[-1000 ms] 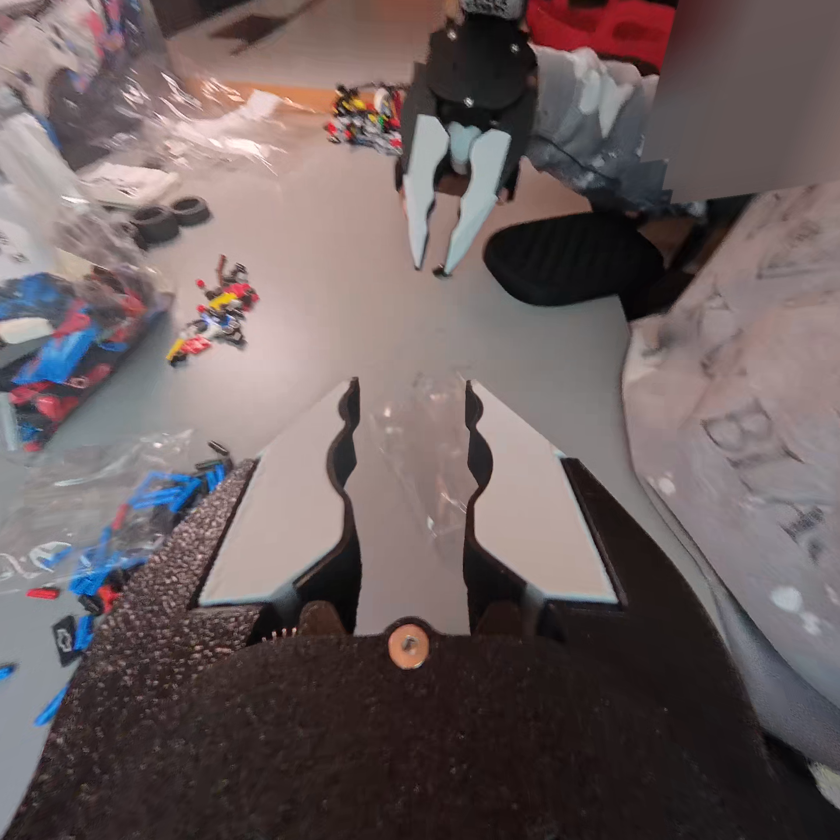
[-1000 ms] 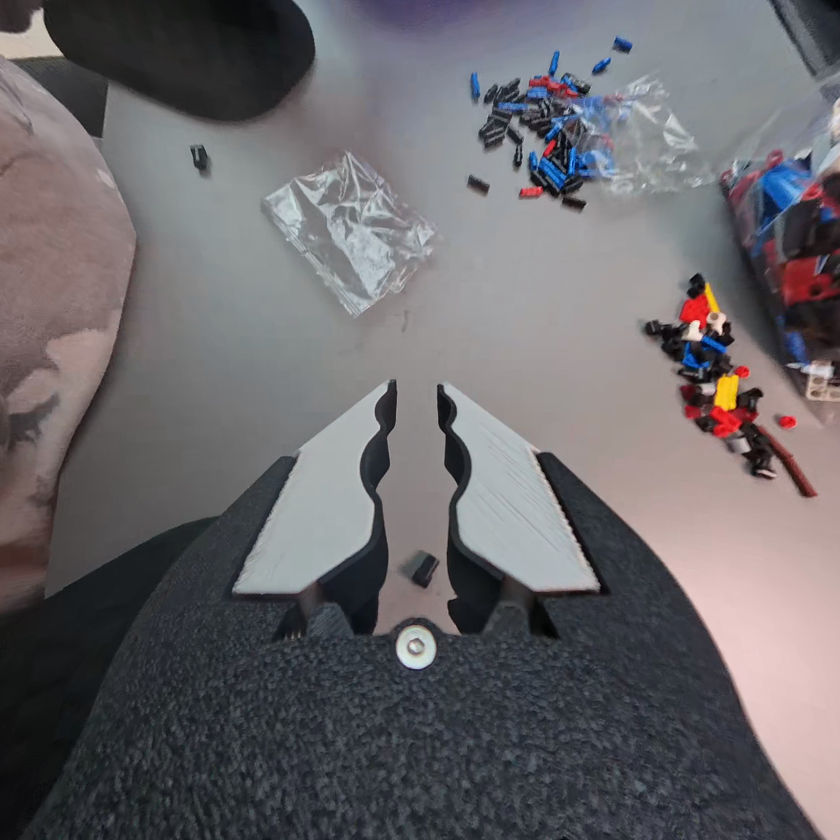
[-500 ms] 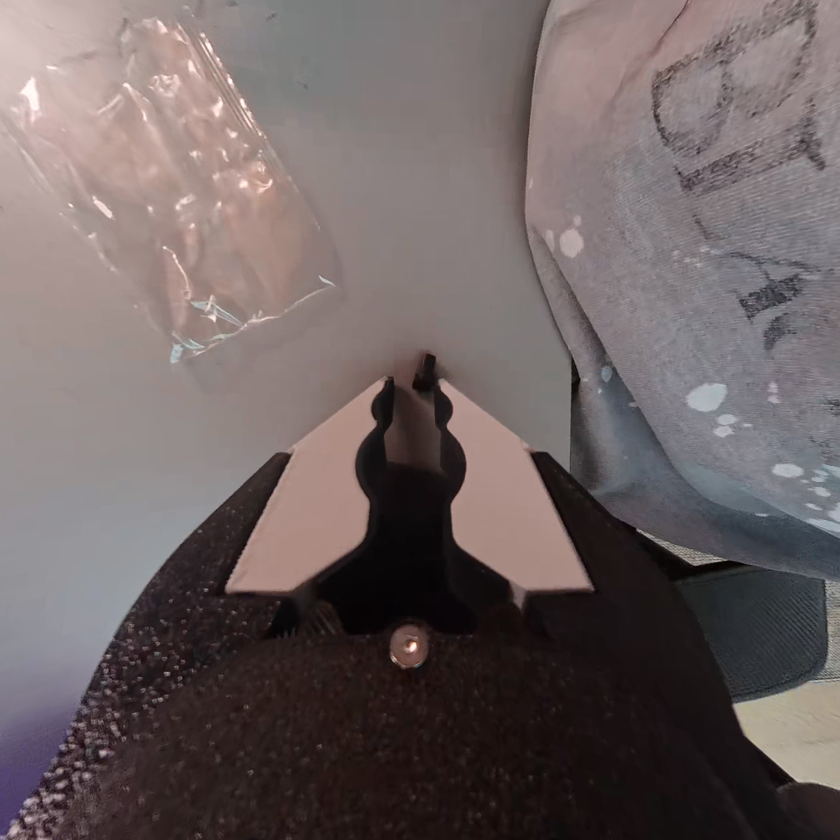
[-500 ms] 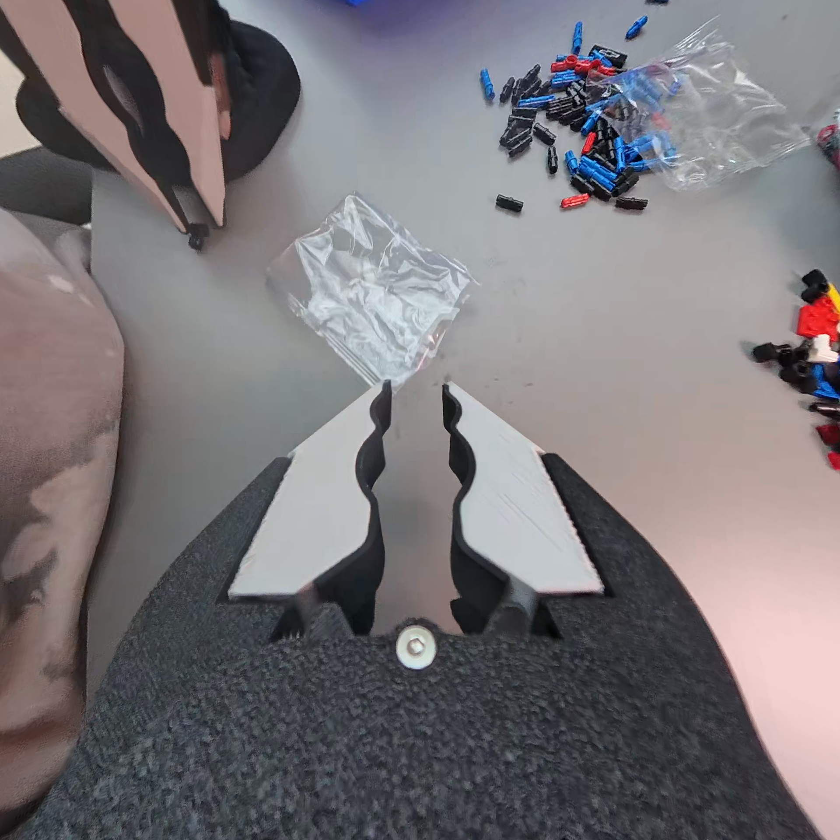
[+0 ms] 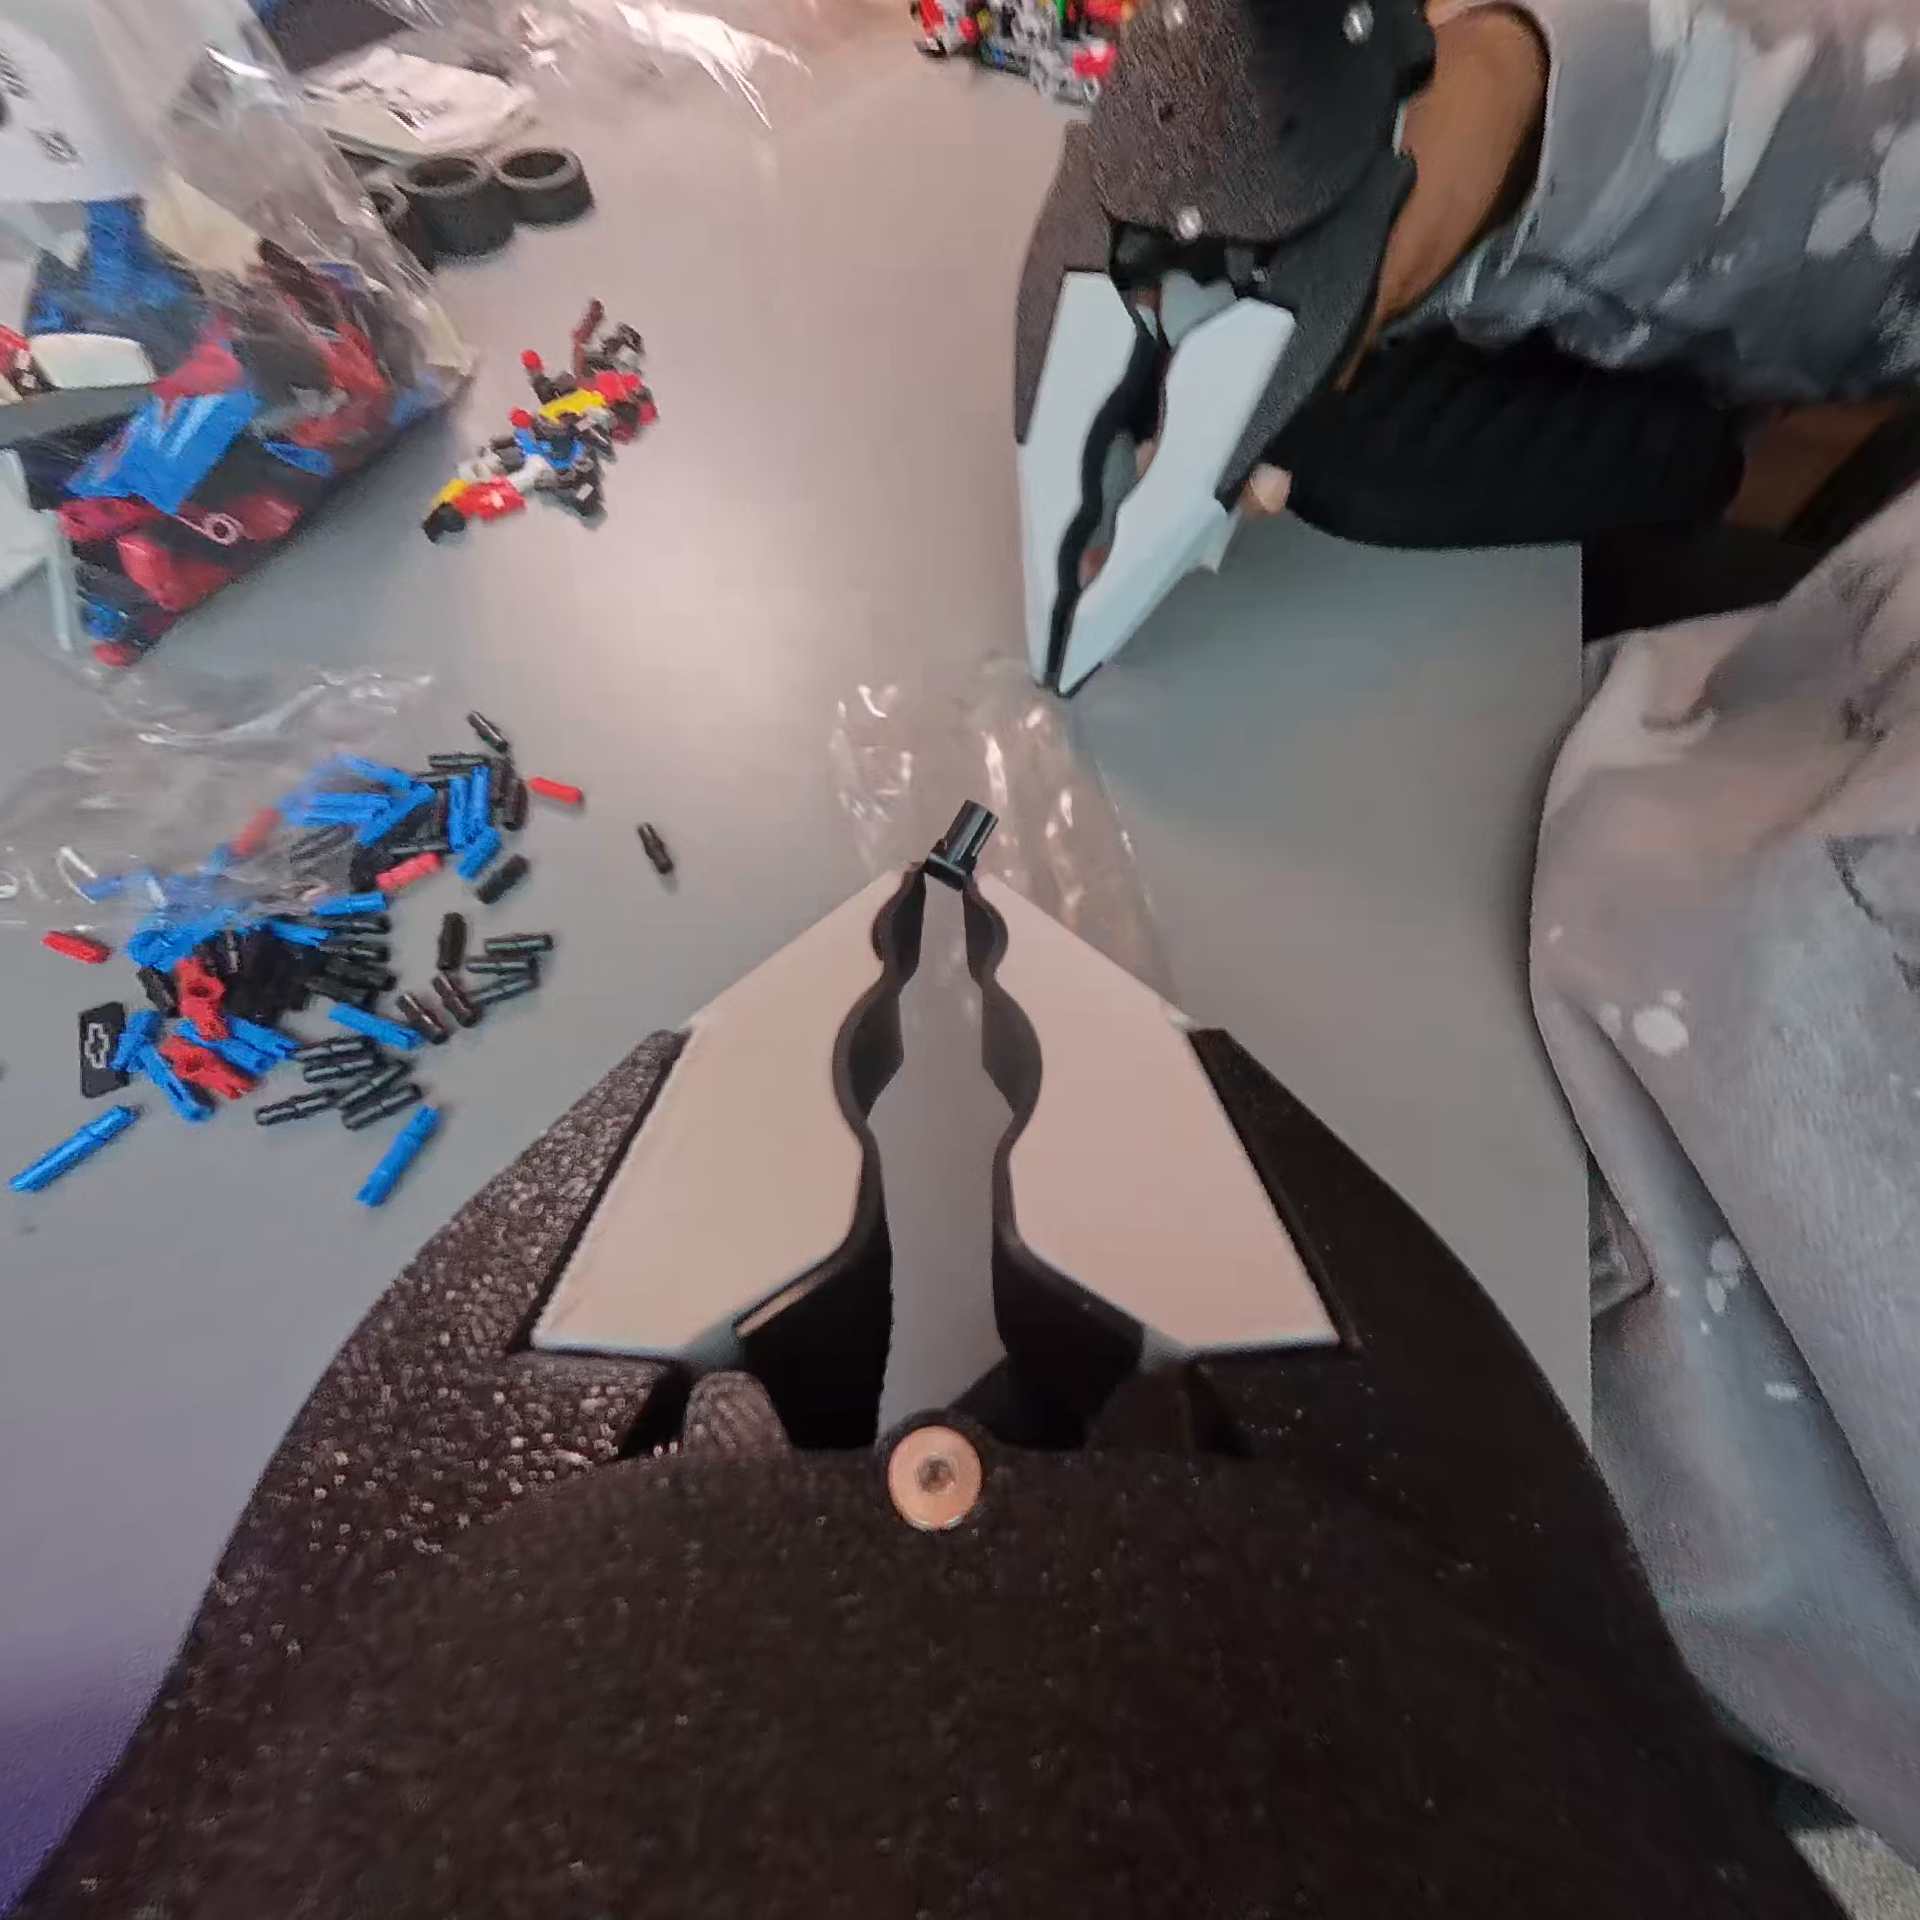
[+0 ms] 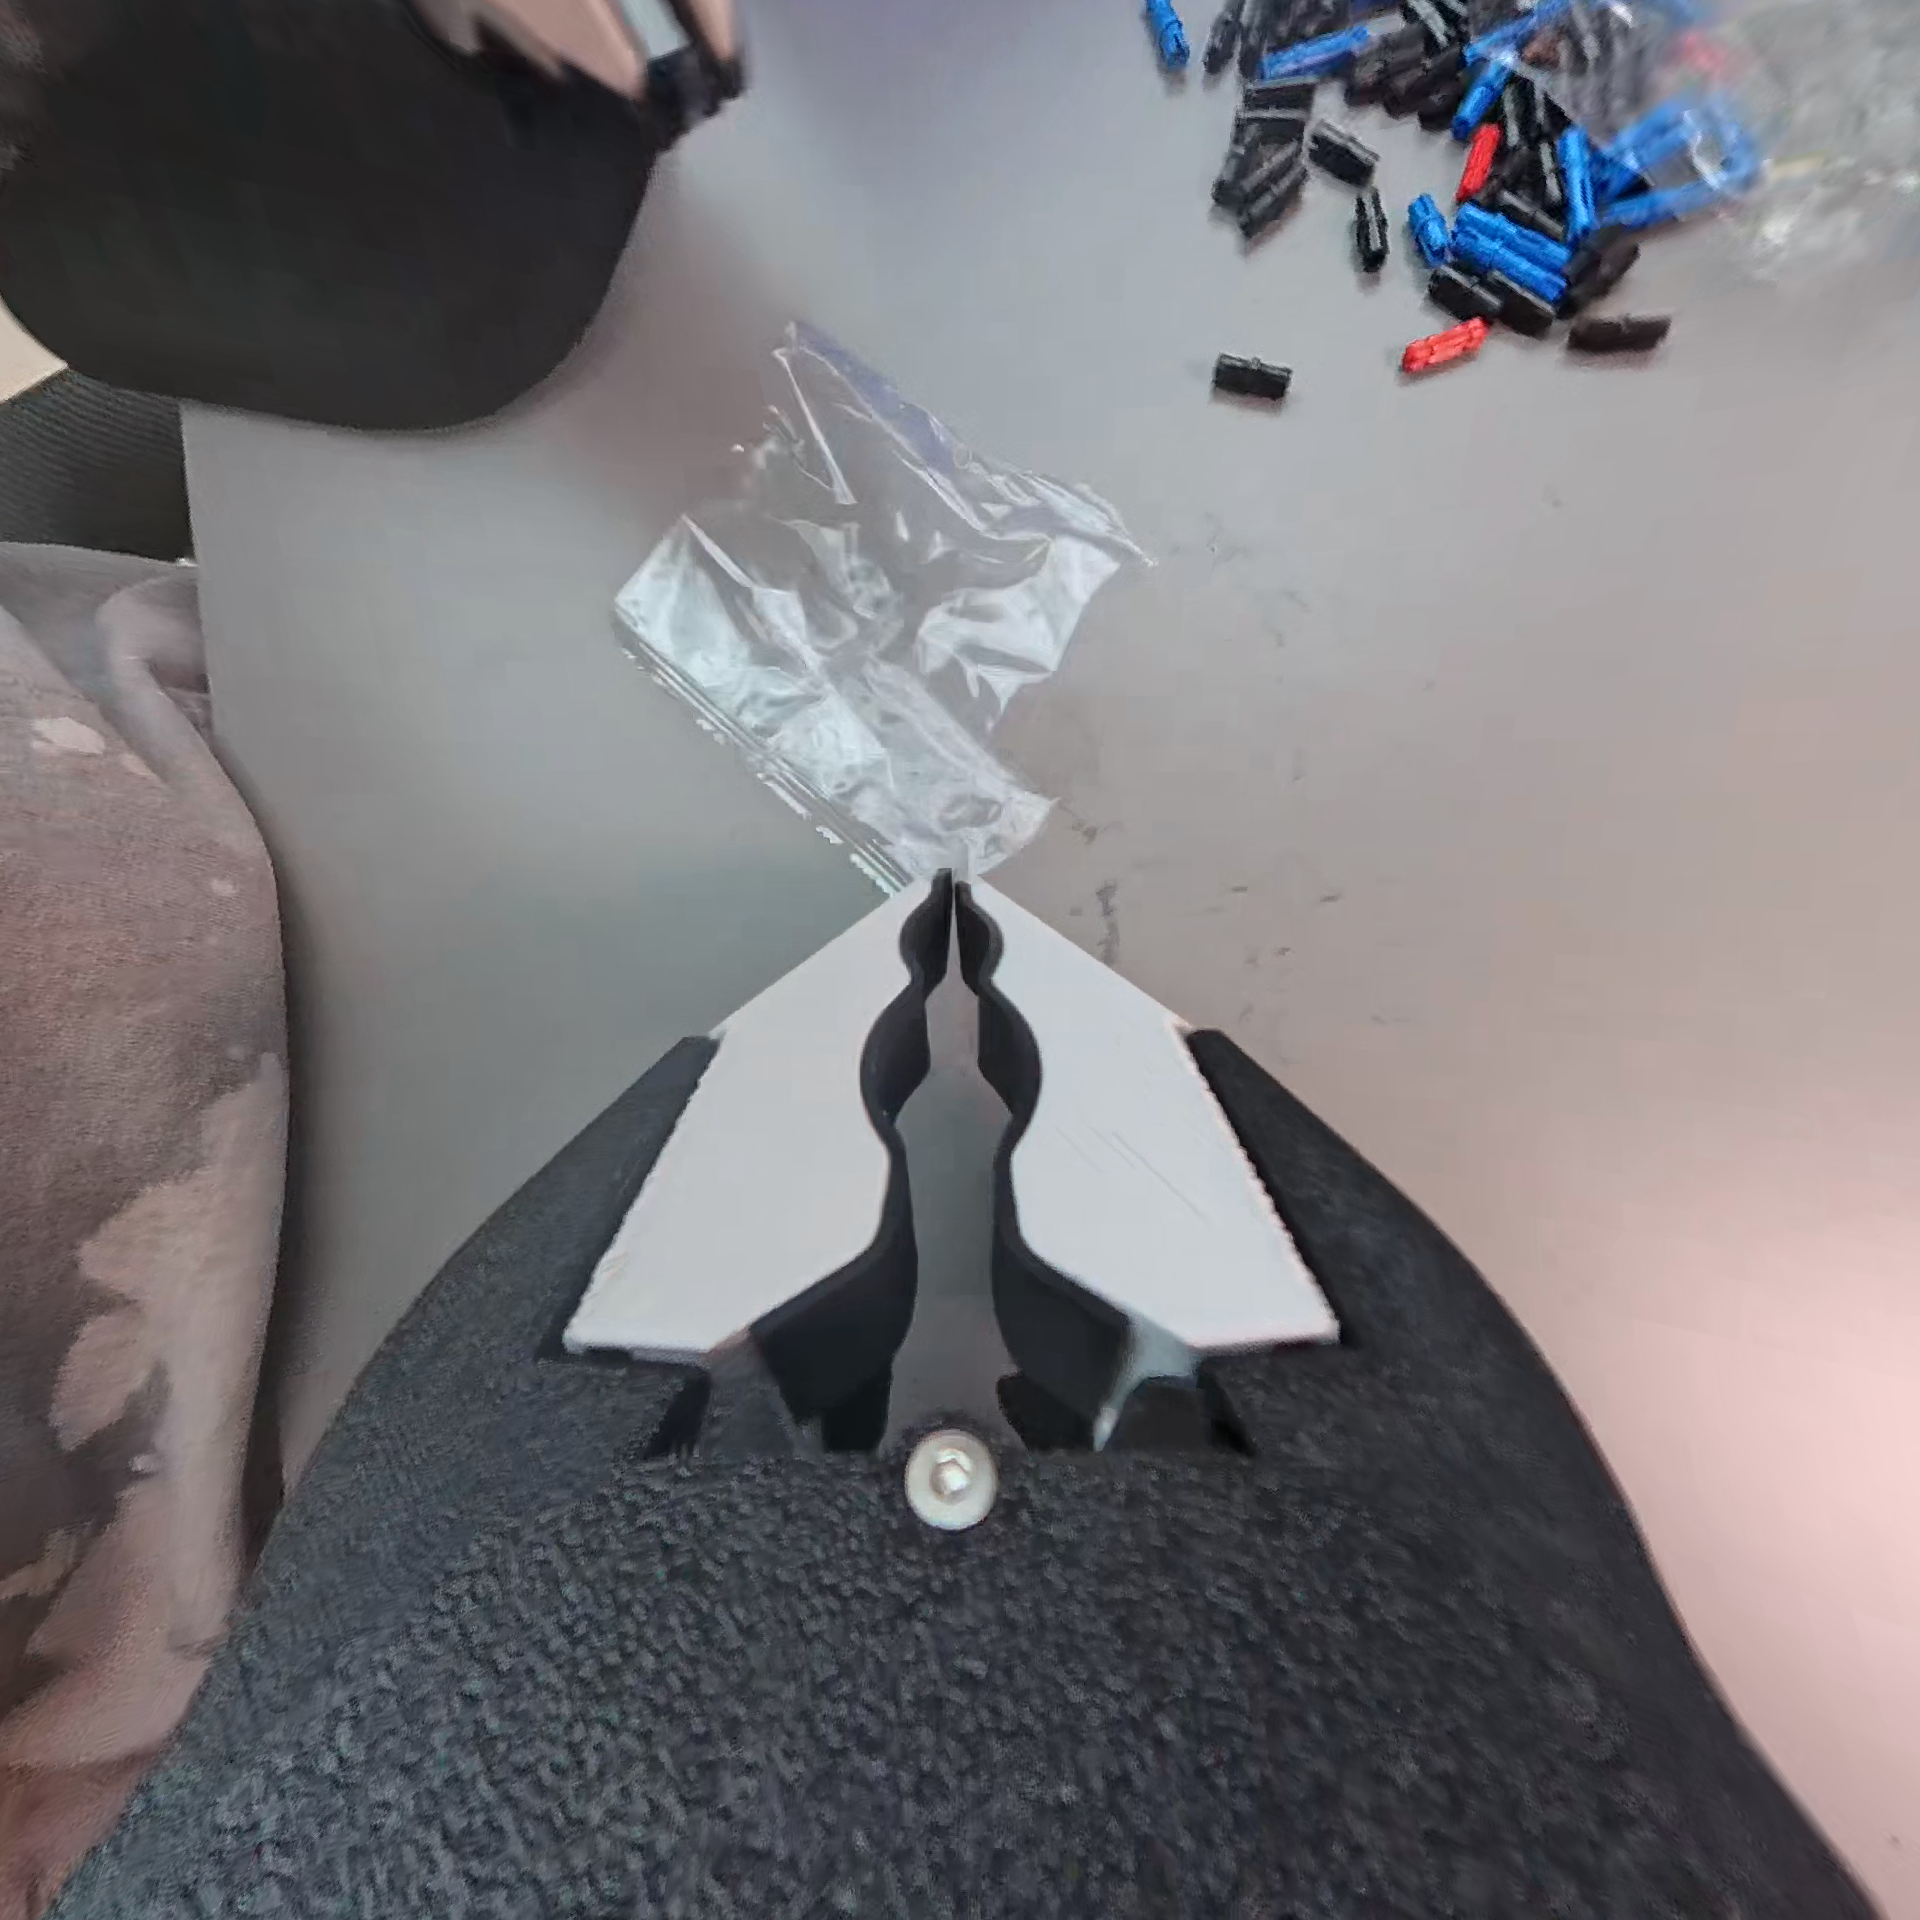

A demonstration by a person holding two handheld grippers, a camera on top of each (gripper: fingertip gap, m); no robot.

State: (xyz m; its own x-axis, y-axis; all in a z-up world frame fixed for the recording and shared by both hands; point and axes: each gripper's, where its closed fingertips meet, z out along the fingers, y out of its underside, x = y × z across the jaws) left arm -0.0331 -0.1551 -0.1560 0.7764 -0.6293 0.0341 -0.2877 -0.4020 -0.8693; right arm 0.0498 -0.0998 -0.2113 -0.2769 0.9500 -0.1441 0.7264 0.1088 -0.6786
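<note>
My left gripper (image 5: pixel 943 883) is shut on a small black peg (image 5: pixel 961 844), which sticks out past its tips above the grey table (image 5: pixel 831 468). A crumpled clear plastic bag (image 5: pixel 1049 790) lies just beyond and under the peg. My right gripper (image 6: pixel 951 896) is shut, with its tips pinching the near corner of that clear bag (image 6: pixel 862 665). In the left wrist view the right gripper (image 5: pixel 1060 665) comes down from the upper right onto the bag's far edge. The left gripper shows blurred at the top of the right wrist view (image 6: pixel 655 47).
A heap of blue, black and red pegs (image 5: pixel 312 935) lies by an open bag on the left; it also shows in the right wrist view (image 6: pixel 1507 187). A small brick pile (image 5: pixel 551 436), a full parts bag (image 5: pixel 187 416) and tyres (image 5: pixel 488 197) lie farther off. A person's grey clothing (image 5: pixel 1745 1039) borders the right. Some 12 cm of space lies between my two pairs of fingers.
My left gripper shut on the black peg near the table edge and lifted it over the bag. My right gripper moved forward to the bag and shut on its corner.
</note>
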